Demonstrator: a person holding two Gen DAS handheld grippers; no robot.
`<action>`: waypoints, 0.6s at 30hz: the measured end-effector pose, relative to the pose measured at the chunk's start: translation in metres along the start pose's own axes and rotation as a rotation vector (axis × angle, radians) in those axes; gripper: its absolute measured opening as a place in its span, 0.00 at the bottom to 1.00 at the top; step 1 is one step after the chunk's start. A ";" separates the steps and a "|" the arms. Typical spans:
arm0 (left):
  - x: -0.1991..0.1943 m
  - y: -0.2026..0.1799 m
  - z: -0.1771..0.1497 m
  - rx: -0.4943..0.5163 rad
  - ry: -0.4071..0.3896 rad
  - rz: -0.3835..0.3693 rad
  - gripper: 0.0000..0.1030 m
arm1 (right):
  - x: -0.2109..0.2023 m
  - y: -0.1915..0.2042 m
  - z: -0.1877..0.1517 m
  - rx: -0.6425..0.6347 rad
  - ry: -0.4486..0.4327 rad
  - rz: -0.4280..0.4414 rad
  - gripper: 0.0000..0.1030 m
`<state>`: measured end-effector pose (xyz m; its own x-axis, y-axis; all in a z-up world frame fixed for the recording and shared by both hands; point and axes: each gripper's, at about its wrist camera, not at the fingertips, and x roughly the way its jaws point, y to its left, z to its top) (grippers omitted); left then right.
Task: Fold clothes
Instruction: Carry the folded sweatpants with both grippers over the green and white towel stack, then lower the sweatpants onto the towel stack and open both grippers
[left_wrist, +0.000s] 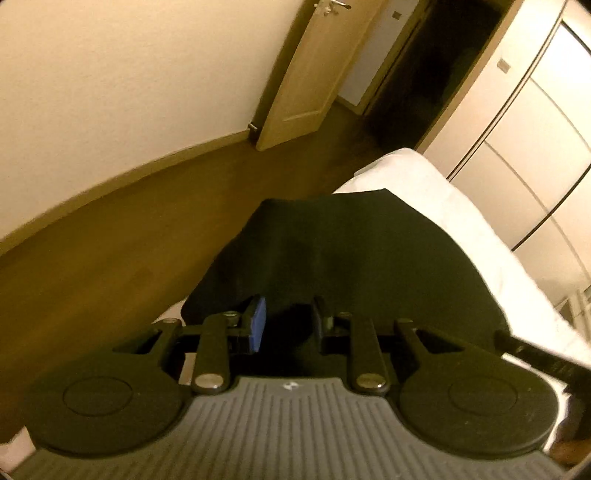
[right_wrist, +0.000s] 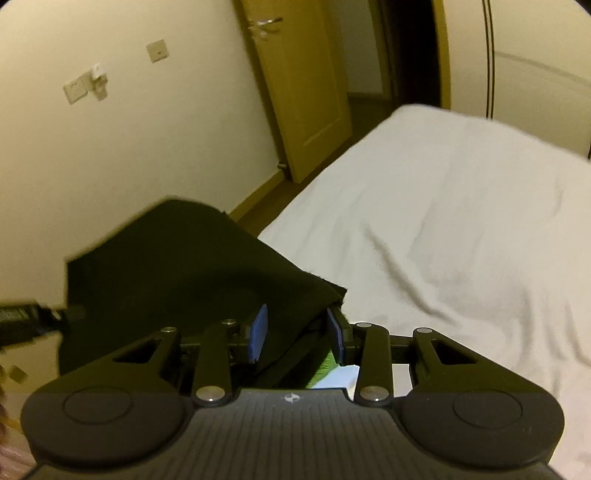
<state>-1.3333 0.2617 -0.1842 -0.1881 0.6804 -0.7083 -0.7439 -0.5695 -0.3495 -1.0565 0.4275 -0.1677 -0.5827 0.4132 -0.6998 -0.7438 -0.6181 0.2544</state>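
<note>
The left gripper's (left_wrist: 286, 319) fingers (left_wrist: 258, 319) are clamped on a fold of one black garment (left_wrist: 343, 243) — the blue pad on the left and the dark finger on the right both press into the cloth, which bunches between them. The right gripper's (right_wrist: 299, 334) two blue-padded fingers (right_wrist: 258, 334) stand a little further apart with the same garment's (right_wrist: 184, 269) hem running between them; the cloth lies against the right-hand pad, but whether the left-hand pad bears on it cannot be told from this view. Only this single piece of clothing shows in either view. It is lifted off the bed (right_wrist: 461, 221), stretched between the two grippers and sagging in the middle, with its far edge hanging above the bed's near-left corner and the wooden floor (left_wrist: 110, 266). In the left wrist view the garment covers part of the white bed (left_wrist: 436, 192), and the other gripper's black body enters at the right edge; in the right wrist view the left gripper's black body enters at the left edge, at the cloth's far end. The bed carries one plain white sheet, lightly creased. Beyond it — against a cream wall (right_wrist: 129, 155) with two plates — one wooden door (right_wrist: 306, 92) stands open.
</note>
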 end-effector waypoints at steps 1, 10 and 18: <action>-0.005 -0.002 0.001 0.005 -0.004 0.001 0.20 | -0.003 -0.001 0.002 0.010 0.000 0.005 0.38; -0.062 -0.022 -0.036 0.000 -0.003 -0.079 0.20 | -0.041 0.007 -0.012 0.034 -0.019 0.073 0.40; -0.048 -0.060 -0.070 0.071 0.100 -0.017 0.21 | -0.041 0.014 -0.025 -0.011 0.100 0.059 0.52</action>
<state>-1.2345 0.2309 -0.1723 -0.1125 0.6385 -0.7613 -0.7910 -0.5213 -0.3203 -1.0349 0.3848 -0.1517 -0.5895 0.3076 -0.7469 -0.7051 -0.6472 0.2899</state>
